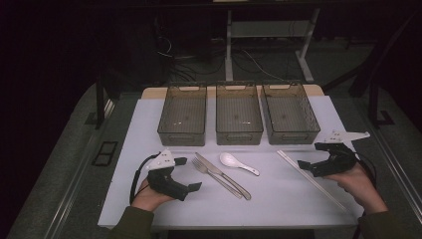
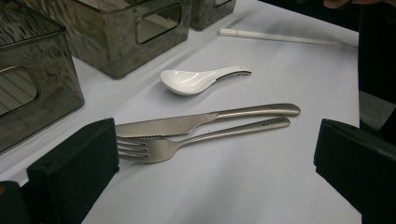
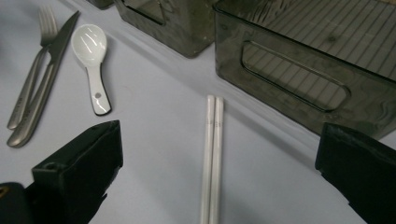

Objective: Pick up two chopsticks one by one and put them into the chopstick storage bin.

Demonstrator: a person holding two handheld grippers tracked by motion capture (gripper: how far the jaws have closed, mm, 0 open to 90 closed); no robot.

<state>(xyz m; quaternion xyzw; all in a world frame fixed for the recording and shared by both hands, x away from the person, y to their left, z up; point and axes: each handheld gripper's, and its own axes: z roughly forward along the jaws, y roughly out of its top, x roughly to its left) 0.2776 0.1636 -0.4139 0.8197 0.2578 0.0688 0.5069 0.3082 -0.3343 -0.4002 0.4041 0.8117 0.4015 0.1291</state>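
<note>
The left gripper (image 1: 183, 174), jaws wide, is facing the fork (image 2: 187, 140) and knife (image 2: 205, 119) lying touching on the desk (image 1: 278, 199); the right gripper (image 1: 311, 157), jaws wide, is hovering over thin, stiff, likely slippery chopsticks (image 3: 212, 154), best pinched mid-length.

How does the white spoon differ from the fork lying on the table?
The spoon is white and glossy with a short, broad handle; the fork is grey metal, longer and slimmer. The spoon lies alone, while the fork lies right beside the knife. Both rest flat on the table, in front of the bins.
</note>
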